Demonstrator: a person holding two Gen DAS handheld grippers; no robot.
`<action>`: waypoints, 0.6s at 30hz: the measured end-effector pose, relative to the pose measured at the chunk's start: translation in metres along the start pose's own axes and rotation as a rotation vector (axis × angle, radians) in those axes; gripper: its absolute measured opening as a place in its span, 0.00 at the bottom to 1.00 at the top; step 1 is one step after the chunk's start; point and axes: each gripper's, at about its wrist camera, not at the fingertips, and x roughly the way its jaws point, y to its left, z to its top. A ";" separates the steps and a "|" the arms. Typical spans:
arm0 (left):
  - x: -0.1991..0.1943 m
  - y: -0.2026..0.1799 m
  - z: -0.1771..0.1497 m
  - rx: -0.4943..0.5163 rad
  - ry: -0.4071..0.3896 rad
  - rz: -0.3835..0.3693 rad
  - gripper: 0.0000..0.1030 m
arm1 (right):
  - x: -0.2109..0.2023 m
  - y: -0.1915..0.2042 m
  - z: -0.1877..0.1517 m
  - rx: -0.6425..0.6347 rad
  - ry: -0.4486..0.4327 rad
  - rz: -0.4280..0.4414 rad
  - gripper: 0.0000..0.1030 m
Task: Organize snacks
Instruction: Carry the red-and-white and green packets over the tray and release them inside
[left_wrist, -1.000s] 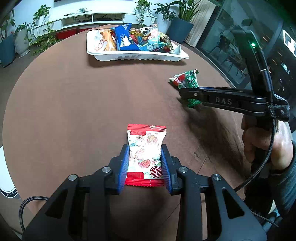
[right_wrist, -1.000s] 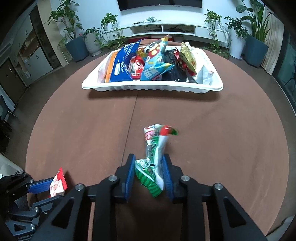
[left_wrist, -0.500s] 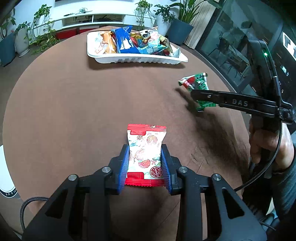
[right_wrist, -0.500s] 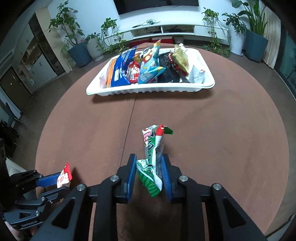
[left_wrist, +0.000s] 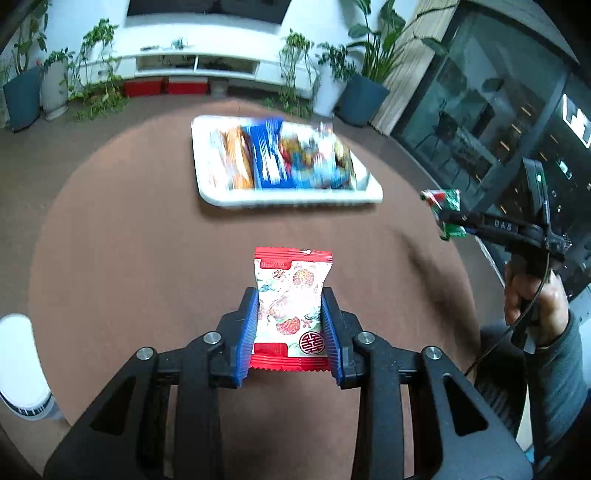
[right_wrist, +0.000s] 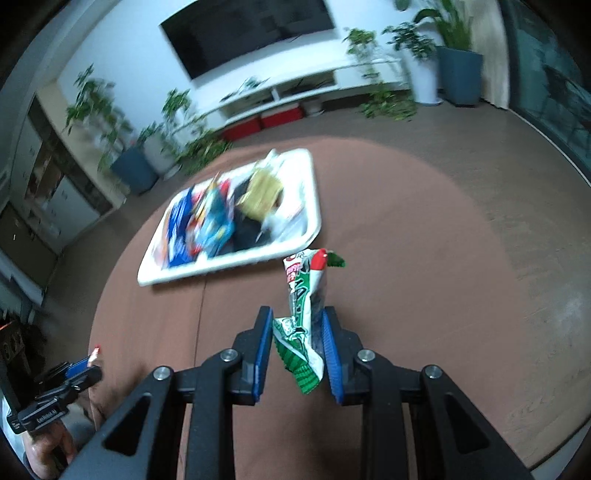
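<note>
My left gripper (left_wrist: 290, 334) is shut on a red and white snack packet (left_wrist: 291, 299) with a red seal mark, held above the round brown table (left_wrist: 129, 258). My right gripper (right_wrist: 297, 350) is shut on a green and white snack packet (right_wrist: 304, 302), which stands upright between the blue pads, also off the table. In the left wrist view the right gripper (left_wrist: 448, 218) shows at the right edge with the green packet (left_wrist: 445, 206) in it. The white tray (left_wrist: 295, 199) with several snacks lies beyond both grippers.
A person's hand (left_wrist: 532, 295) and grey sleeve hold the right gripper's handle. Potted plants and a white TV cabinet (left_wrist: 192, 66) stand behind the table. A white round object (left_wrist: 18, 362) sits past the table's left edge. Bare tabletop lies between the grippers and the tray.
Both grippers have risen off the table with their packets. The tray now looks farther off in both views, and the right wrist view has rolled, so the tray sits tilted to the left.
</note>
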 end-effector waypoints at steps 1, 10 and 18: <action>-0.003 0.001 0.011 0.004 -0.017 0.001 0.30 | -0.004 -0.003 0.009 0.003 -0.015 -0.003 0.28; -0.005 0.005 0.113 0.038 -0.116 0.022 0.30 | -0.008 0.027 0.086 -0.085 -0.103 0.041 0.28; 0.035 -0.004 0.194 0.058 -0.128 0.013 0.30 | 0.033 0.082 0.128 -0.178 -0.065 0.113 0.28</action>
